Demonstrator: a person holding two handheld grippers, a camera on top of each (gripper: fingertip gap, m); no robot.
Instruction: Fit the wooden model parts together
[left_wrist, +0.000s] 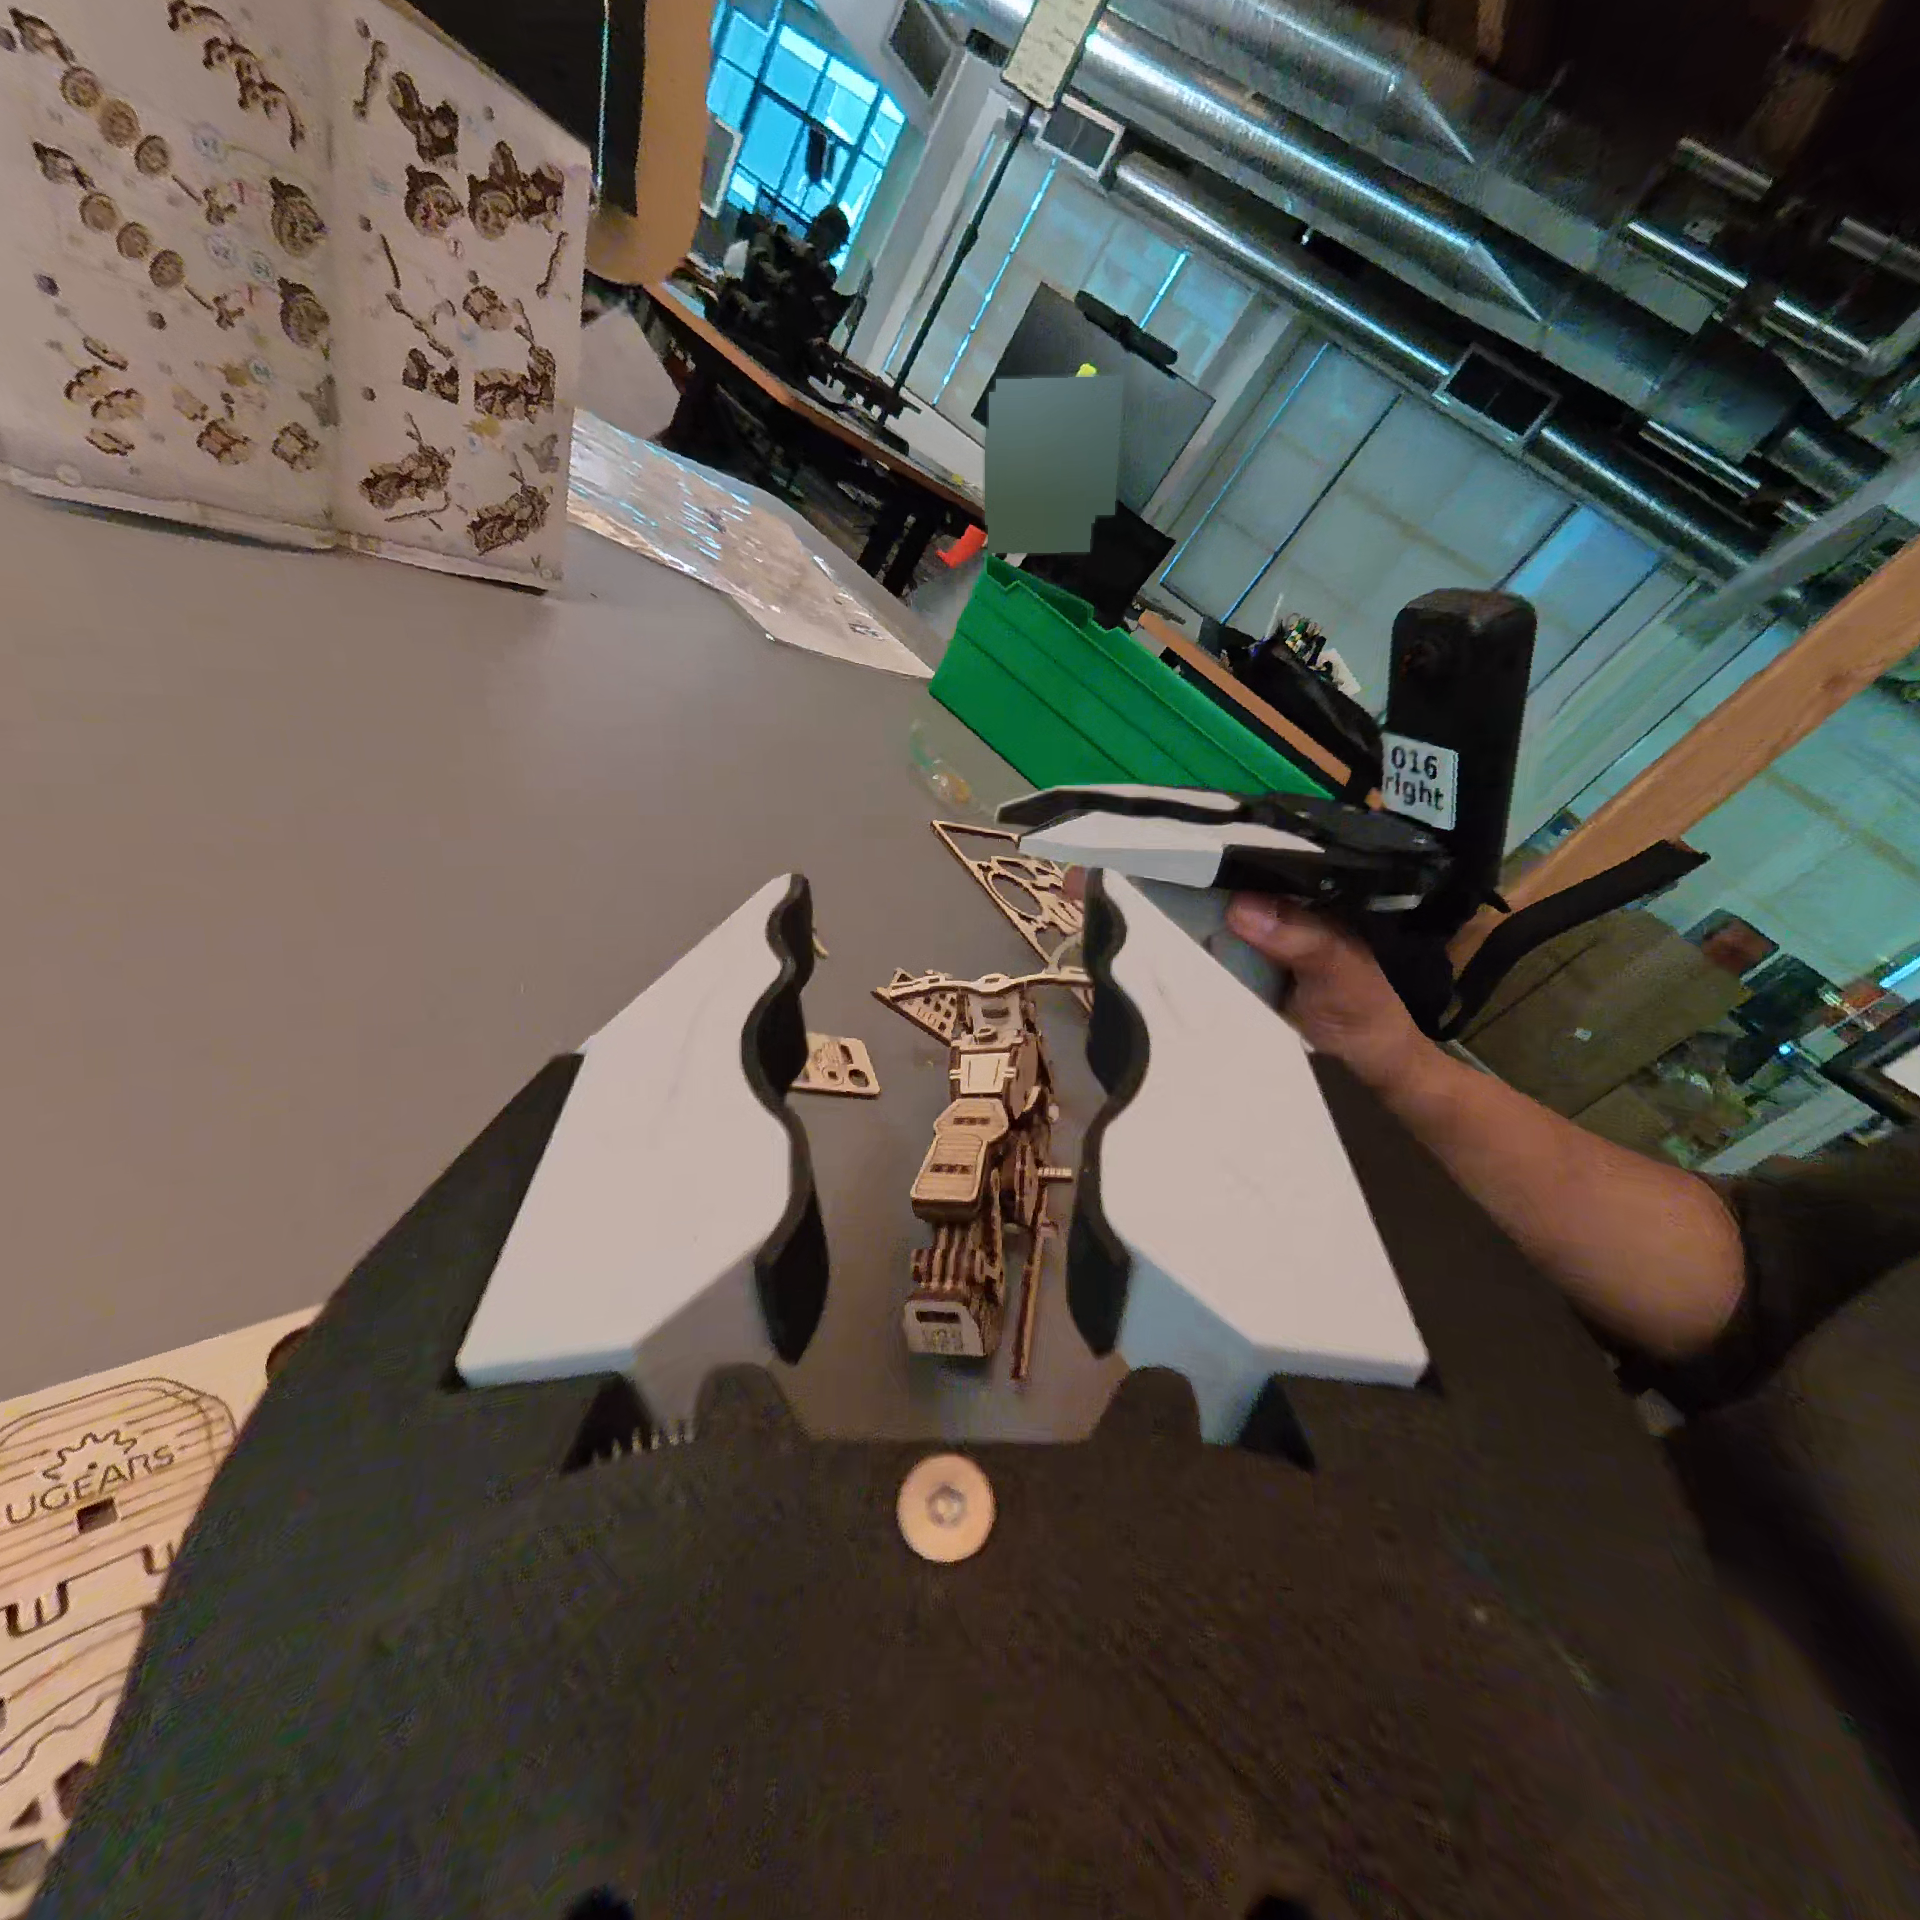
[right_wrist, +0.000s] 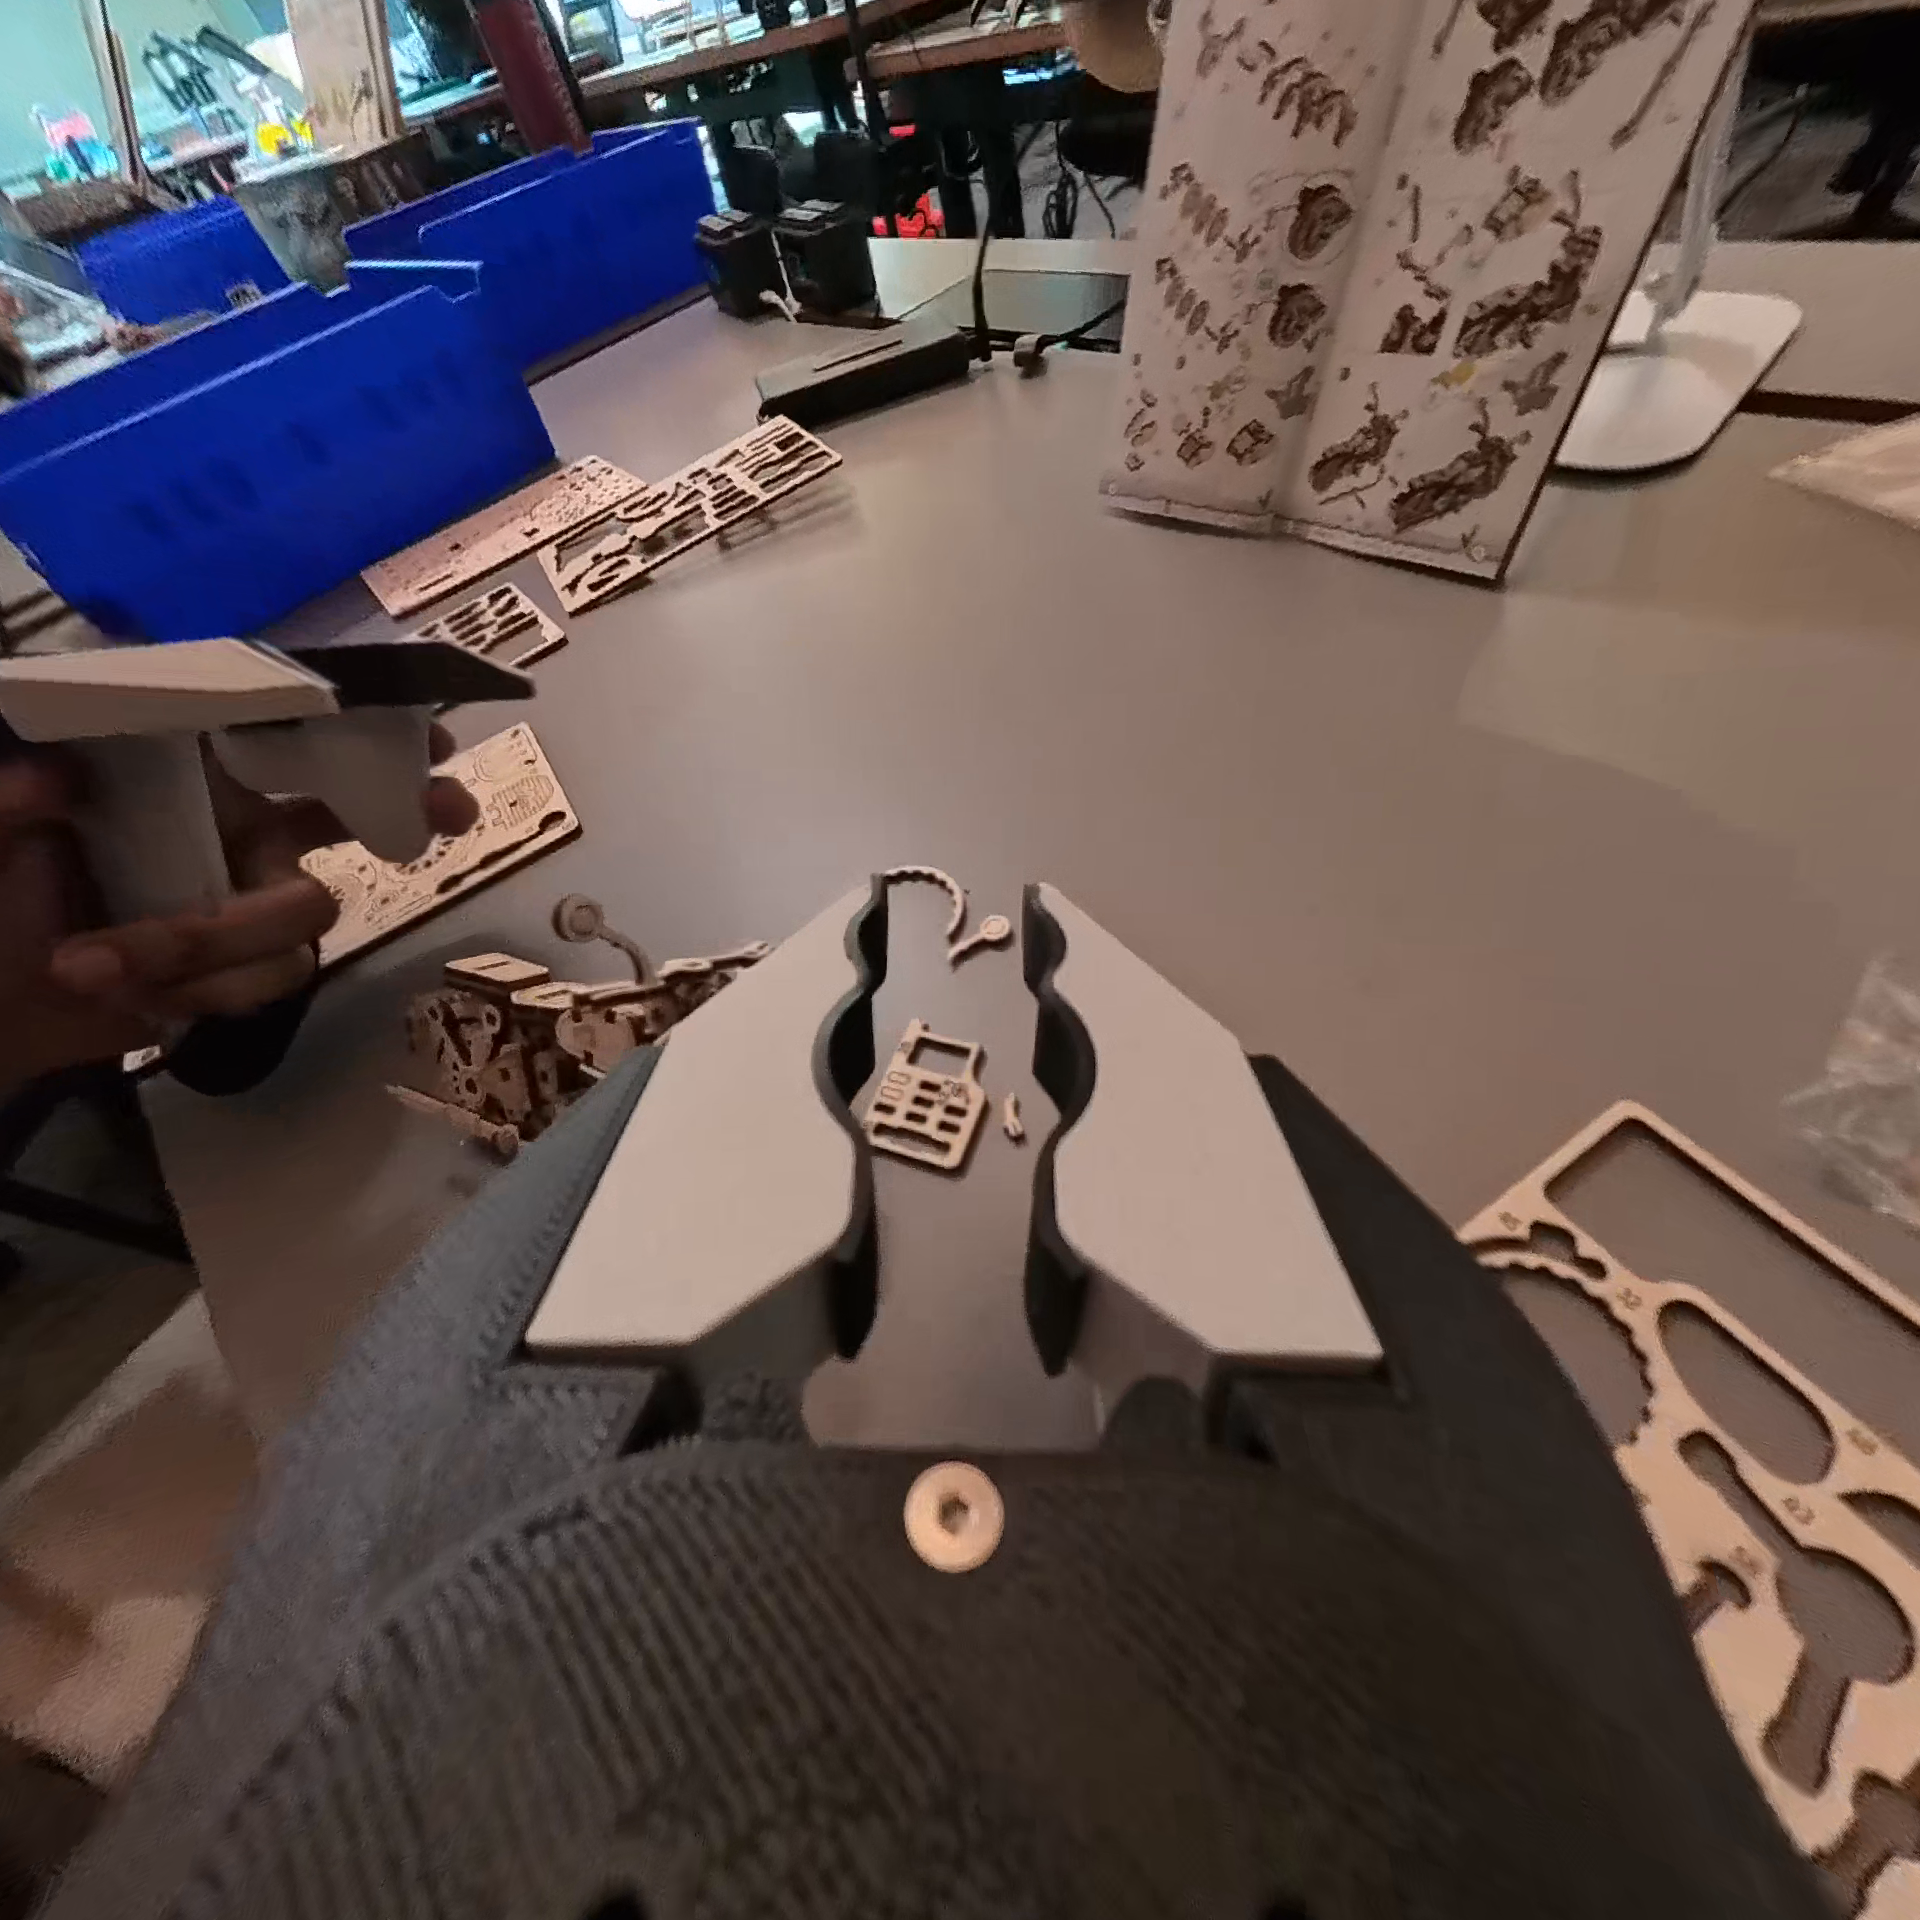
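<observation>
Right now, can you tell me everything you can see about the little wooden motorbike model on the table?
The wooden motorbike model looks half-built from thin, pale laser-cut wood, with darker burnt edges. It has a slatted seat, a boxy tail piece, gear-like bits along its side and curved handlebars at its far end. It sits on the grey table, seemingly on its own, lengthwise in the gap of the open left gripper, which does not touch it. A small flat wooden piece lies just beside it.

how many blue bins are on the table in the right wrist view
2: a near blue bin at the left edge beside the wooden part sheets, and a farther blue bin behind it. More may be hidden.
</observation>
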